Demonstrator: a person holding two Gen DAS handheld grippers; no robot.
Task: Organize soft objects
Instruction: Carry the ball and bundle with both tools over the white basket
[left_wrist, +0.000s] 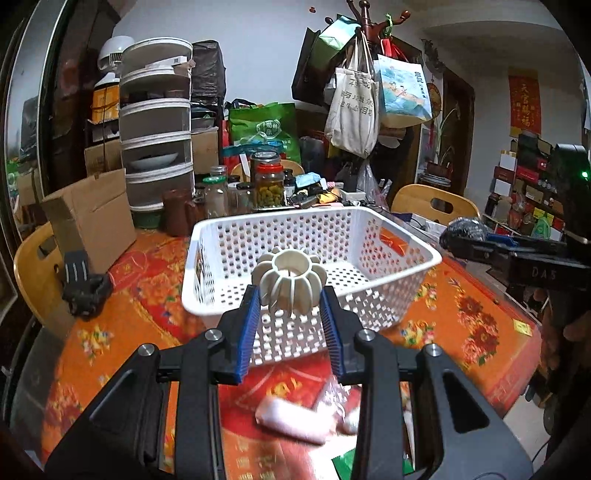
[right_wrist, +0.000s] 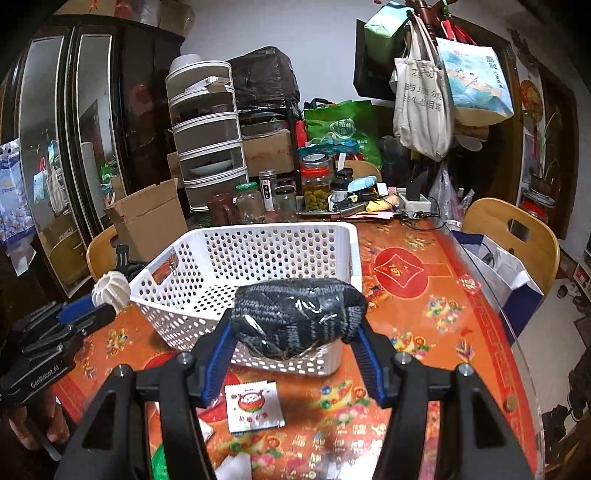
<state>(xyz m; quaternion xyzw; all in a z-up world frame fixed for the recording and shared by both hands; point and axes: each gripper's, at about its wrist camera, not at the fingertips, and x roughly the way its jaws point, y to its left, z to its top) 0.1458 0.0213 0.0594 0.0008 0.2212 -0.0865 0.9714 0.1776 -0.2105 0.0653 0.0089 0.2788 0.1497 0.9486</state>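
Note:
My left gripper (left_wrist: 291, 299) is shut on a cream ribbed ring-shaped soft toy (left_wrist: 290, 278) and holds it above the near rim of the white perforated basket (left_wrist: 406, 240). My right gripper (right_wrist: 295, 325) is shut on a black knitted bundle in clear wrap (right_wrist: 295, 314), held above the basket's near edge (right_wrist: 347, 236). The basket looks empty. The right gripper with the black bundle (left_wrist: 465, 230) shows at the right of the left wrist view. The left gripper with the cream toy (right_wrist: 110, 288) shows at the left of the right wrist view.
The table has a red-orange flowered cloth (right_wrist: 424, 314). A pink soft roll (left_wrist: 295, 421) and a small white sachet (right_wrist: 253, 406) lie near me. Jars (left_wrist: 269, 184), a cardboard box (left_wrist: 88, 218) and a stacked drawer unit (left_wrist: 159, 129) stand behind the basket. Wooden chairs (right_wrist: 517, 236) flank the table.

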